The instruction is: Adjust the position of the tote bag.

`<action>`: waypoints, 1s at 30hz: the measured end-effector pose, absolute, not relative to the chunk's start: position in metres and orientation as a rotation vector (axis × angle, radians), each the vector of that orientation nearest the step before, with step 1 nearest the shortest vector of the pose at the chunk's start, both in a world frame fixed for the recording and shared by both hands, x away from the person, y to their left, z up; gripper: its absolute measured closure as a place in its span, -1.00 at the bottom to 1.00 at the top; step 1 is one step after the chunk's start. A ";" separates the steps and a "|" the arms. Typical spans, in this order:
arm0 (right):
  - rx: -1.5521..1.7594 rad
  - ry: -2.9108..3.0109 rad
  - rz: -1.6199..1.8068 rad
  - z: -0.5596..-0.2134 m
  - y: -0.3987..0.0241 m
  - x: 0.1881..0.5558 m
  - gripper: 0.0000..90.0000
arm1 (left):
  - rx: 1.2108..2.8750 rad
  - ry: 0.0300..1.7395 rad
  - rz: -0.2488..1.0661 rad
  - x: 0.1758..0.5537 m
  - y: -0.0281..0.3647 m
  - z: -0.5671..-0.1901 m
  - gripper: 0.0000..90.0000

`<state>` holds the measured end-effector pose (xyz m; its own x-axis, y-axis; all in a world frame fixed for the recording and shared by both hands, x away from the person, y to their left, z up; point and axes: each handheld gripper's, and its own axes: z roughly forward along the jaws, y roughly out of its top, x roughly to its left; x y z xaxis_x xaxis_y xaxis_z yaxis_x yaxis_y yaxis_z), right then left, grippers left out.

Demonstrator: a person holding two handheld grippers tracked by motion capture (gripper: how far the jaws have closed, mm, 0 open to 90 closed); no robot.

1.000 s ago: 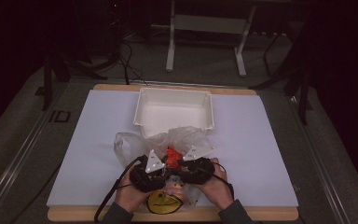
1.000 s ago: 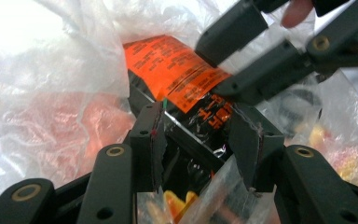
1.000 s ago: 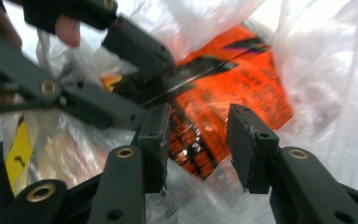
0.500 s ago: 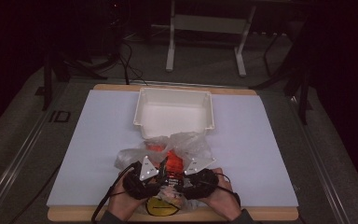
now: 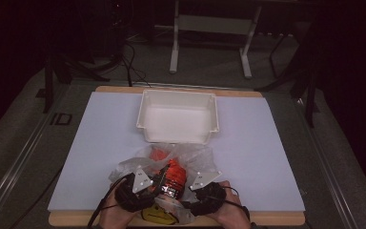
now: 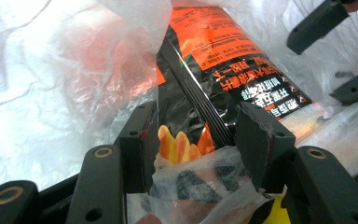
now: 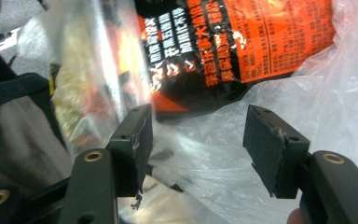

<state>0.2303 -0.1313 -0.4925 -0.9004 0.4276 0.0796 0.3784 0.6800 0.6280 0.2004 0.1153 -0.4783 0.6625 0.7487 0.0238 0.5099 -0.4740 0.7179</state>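
Your left gripper (image 6: pixel 196 135) and right gripper (image 7: pixel 198 140) sit close together at the near edge of the table (image 5: pixel 100 124), both over the clear plastic bag (image 5: pixel 195 157). Both have just been opening: the orange-and-black snack packet (image 6: pixel 223 60) lies between the left's spread jaws unpinched, only bag film between the right's. The white tray (image 5: pixel 178 117) stands just beyond

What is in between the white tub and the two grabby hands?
In the high view, a crinkly clear plastic bag with an orange-and-black snack packet lies between the white tub and both grippers.
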 end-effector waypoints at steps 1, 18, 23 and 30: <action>0.670 2.818 1.029 -0.491 -0.130 0.228 -0.07 | 2.185 0.961 0.448 0.200 0.117 -0.477 0.09; 0.584 2.762 1.065 -0.485 -0.093 0.195 -0.62 | 2.184 0.953 0.481 0.207 0.117 -0.481 0.09; 0.553 2.712 0.918 -0.499 -0.085 0.198 -0.66 | 2.167 0.954 0.486 0.211 0.115 -0.481 0.09; 0.623 2.651 0.899 -0.501 -0.095 0.217 -0.55 | 2.148 0.948 0.542 0.215 0.112 -0.470 0.11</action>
